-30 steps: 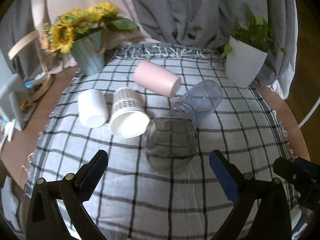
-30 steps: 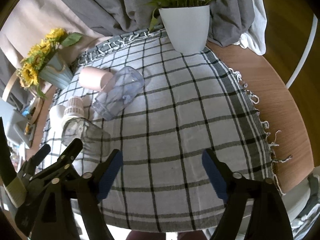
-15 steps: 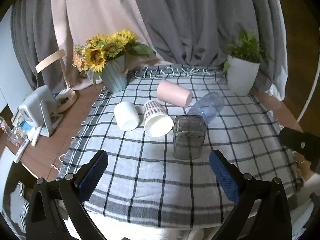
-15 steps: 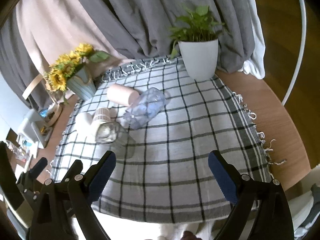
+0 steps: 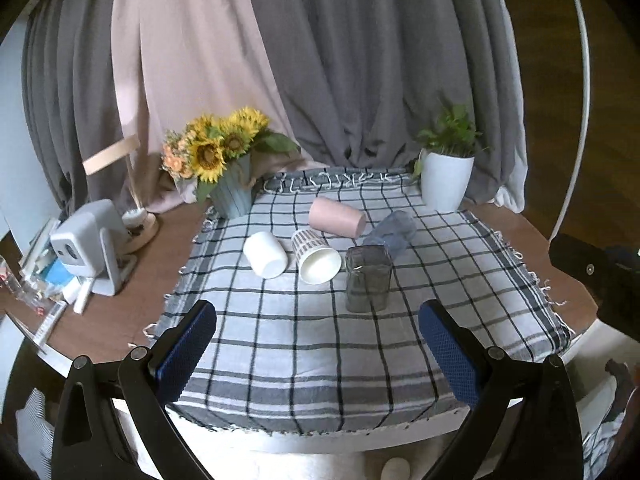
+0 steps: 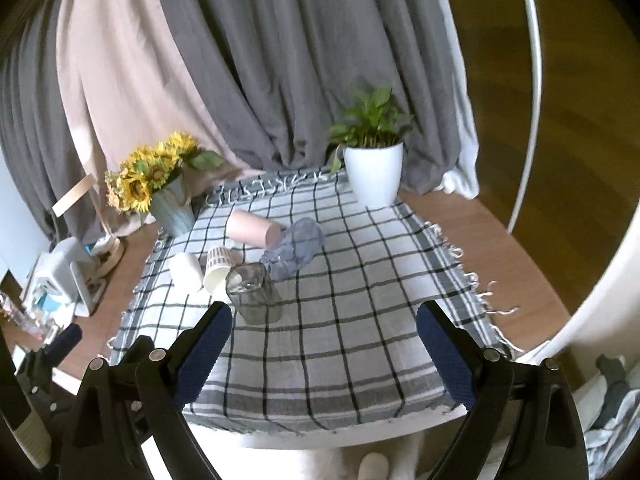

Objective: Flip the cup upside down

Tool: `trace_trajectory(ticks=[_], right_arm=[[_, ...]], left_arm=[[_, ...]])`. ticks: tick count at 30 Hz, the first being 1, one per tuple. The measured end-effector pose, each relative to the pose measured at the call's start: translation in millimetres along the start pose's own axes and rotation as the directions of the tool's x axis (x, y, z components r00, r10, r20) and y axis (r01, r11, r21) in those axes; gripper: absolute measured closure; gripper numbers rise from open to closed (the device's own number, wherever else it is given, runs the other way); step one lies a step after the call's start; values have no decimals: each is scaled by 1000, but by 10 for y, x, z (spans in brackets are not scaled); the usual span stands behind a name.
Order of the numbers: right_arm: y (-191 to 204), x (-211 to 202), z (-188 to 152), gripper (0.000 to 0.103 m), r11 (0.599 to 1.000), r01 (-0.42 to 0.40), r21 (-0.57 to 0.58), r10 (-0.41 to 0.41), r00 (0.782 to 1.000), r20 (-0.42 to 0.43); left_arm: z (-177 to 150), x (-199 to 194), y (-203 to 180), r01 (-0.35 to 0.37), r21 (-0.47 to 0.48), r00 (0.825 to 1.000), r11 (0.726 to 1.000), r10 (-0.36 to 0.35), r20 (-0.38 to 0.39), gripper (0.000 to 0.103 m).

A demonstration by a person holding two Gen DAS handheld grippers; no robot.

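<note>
On the black-and-white checked tablecloth (image 5: 304,344), a small white cup (image 5: 265,255) lies at nine o'clock; the smoky square glass cup (image 5: 368,279) stands centre, seemingly mouth-down. Left gripper (image 5: 318,346) and right gripper (image 6: 325,354) hover released, holding nothing.

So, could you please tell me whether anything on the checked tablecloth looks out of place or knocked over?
Yes: four cups lie on their sides mid-cloth, the white cup, the striped paper cup, the pink cylindrical cup and the clear bluish plastic cup. Only the smoky grey square glass stands on end. Nothing looks spilled or broken.
</note>
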State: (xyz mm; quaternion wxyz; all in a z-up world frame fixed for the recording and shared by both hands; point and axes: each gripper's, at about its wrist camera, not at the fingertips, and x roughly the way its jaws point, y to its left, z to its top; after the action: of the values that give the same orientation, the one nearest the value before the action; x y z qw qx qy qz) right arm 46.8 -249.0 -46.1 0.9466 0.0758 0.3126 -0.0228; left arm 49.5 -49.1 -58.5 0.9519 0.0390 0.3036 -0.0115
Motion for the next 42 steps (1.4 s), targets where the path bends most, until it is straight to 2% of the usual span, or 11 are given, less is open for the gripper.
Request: trace_trajectory(ticks=[6, 13, 22, 29, 42], right_arm=[[188, -401, -142, 9, 998, 62, -12, -61, 996, 62], [256, -757, -324, 8, 998, 63, 2, -63, 991, 114], [219, -859, -329, 7, 1000, 0, -12, 1, 996, 85], [131, -960, -285, 7, 1000, 8, -15, -6, 993, 118], [101, -1004, -295, 3, 1000, -2, -2, 2, 993, 120]], left_arm=[[-86, -358, 176, -3, -20, 1000, 1000, 3, 19, 0], [-143, -666, 309, -16, -73, 999, 997, 18, 31, 0], [-88, -849, 267, -35, -114, 998, 993, 40, 42, 0], [-86, -895, 184, -21, -123, 999, 992, 26, 44, 0], [-87, -981, 200, -28, -127, 998, 992, 35, 56, 0]])
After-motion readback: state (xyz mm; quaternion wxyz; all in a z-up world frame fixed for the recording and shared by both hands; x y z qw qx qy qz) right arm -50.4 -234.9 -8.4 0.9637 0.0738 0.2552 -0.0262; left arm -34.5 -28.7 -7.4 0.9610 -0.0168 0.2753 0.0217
